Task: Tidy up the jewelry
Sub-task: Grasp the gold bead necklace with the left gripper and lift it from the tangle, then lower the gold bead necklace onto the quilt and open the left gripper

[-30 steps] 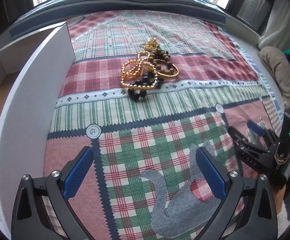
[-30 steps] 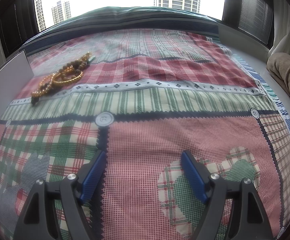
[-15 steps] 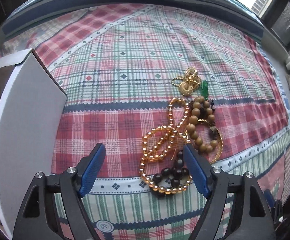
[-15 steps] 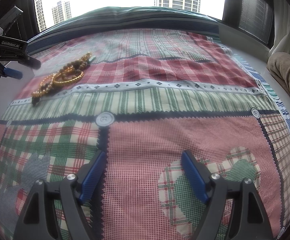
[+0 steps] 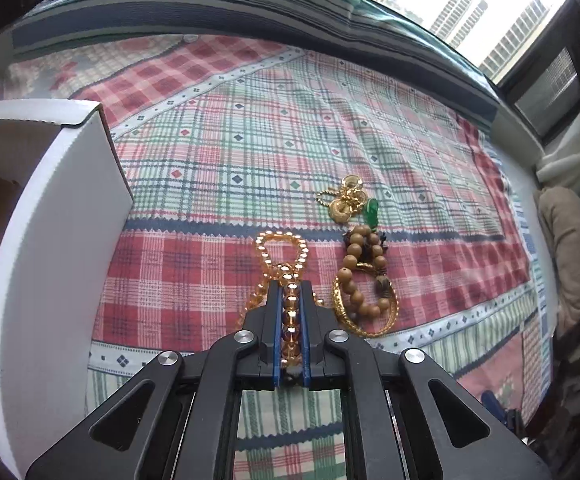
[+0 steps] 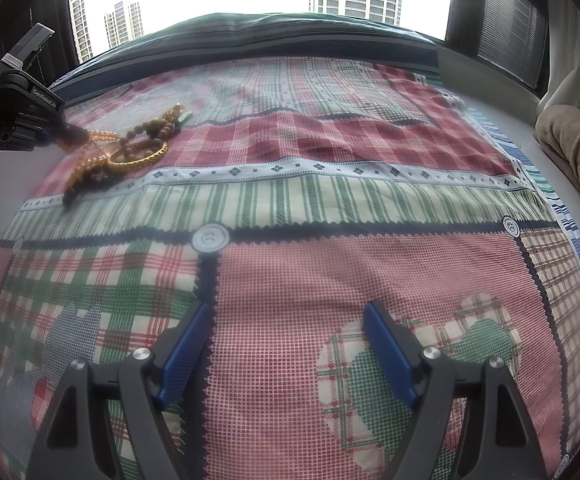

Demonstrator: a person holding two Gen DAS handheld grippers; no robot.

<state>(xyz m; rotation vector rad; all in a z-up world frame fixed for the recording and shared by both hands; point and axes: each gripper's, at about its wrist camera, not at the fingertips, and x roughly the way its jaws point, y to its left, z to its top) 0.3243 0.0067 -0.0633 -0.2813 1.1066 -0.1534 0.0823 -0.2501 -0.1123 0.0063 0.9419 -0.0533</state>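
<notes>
**Amber beads in the left grip: lift clean, then swing to the box**

Amber-gold, the translucent bead strand [image 5: 286,276] sits pinched between the blue pads of your left gripper [image 5: 290,292], which is clenched on a run of its beads while the far loop lies on the patchwork plaid bedspread [image 5: 218,152]. Your right gripper [image 6: 288,344] hangs released over the near part of the bedspread, well apart from the jewelry.

Raise the strand straight up before you travel. Its loops lie just beside, perhaps touching, the gold bangle [image 5: 363,316] and the tan wooden bead bracelet [image 5: 359,276] inside it, so a sideways pull would likely drag those along. If anything rides up with it, pause and let it fall free. A dark bead strand [image 6: 74,194] trails near the pile's front edge; whether it is tangled in, I cannot tell.

The white cardboard box [image 5: 54,248] stands to your left, its wall tall, so you must clear the rim before lowering. Beyond the pile lie the small gold charm cluster [image 5: 345,202] and green pendant [image 5: 371,212]; open cloth surrounds them.
</notes>
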